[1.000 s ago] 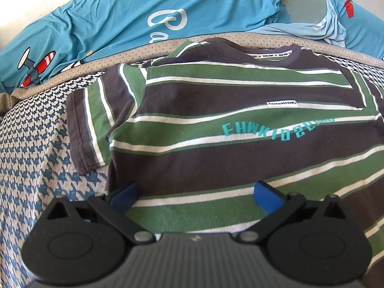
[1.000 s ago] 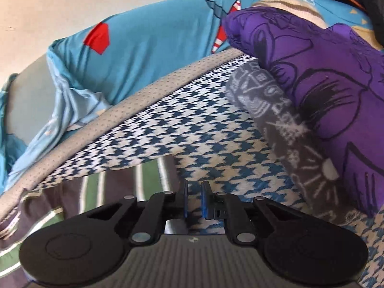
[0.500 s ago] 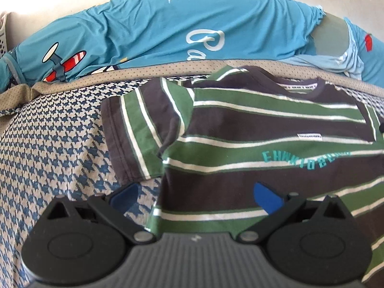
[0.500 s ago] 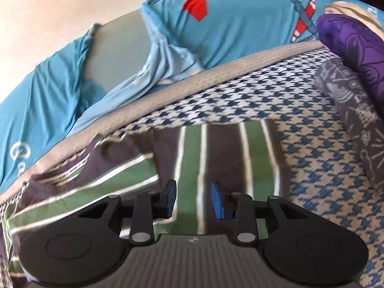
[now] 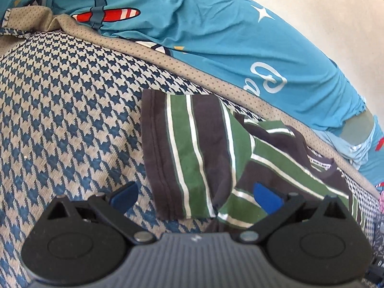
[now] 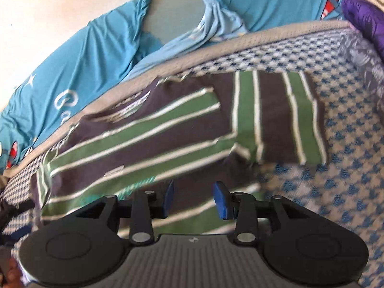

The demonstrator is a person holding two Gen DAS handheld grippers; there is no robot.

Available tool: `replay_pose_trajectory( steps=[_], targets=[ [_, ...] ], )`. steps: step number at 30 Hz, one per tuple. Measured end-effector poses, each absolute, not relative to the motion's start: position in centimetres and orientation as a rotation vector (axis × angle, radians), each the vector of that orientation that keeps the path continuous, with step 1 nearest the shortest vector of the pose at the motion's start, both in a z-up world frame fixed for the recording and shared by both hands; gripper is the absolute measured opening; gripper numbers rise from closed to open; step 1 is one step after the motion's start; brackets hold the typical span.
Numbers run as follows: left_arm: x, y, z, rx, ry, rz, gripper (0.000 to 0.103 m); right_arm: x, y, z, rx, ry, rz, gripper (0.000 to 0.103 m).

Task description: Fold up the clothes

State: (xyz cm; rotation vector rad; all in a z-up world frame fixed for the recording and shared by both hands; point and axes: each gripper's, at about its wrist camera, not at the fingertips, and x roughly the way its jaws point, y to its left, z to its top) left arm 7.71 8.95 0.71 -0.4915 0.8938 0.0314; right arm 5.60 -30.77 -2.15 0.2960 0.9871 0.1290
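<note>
Brown-green-white striped cotton T-shirt flat on blue-beige houndstooth bedcover; left gripper spread wide over sleeve, right gripper parted, both empty

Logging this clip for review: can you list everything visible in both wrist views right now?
striped T-shirt: one, dark brown with green and white stripes, lying flat on the bed cover, sleeves spread out to the sides.
bed cover: one, blue and beige houndstooth with a dotted beige edge, under the shirt.
blue bedding: one, teal with plane, star and white lettering prints, bunched behind the cover's edge.
purple fabric: one, far right in the right wrist view.
grey patterned fabric: one, beside the purple fabric.
wall: pale, behind the bedding.
left tool: black with blue pads, open over the left sleeve.
right tool: black with blue pads, open over the shirt body.
</note>
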Motion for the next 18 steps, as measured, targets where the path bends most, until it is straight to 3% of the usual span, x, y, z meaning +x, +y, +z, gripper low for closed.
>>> replay_pose_trajectory(
  steps=[5, 18],
  targets=[
    [8.7, 10.6, -0.5, -0.611, 0.918, 0.002, 0.079, 5.7, -29.6, -3.0, 0.302, 1.039, 0.157, 0.036],
    [9.0, 11.7, -0.8, -0.663, 0.970, 0.068, 0.076, 6.7, -28.6, -3.8, 0.300, 1.070, 0.177, 0.037]
  ],
)
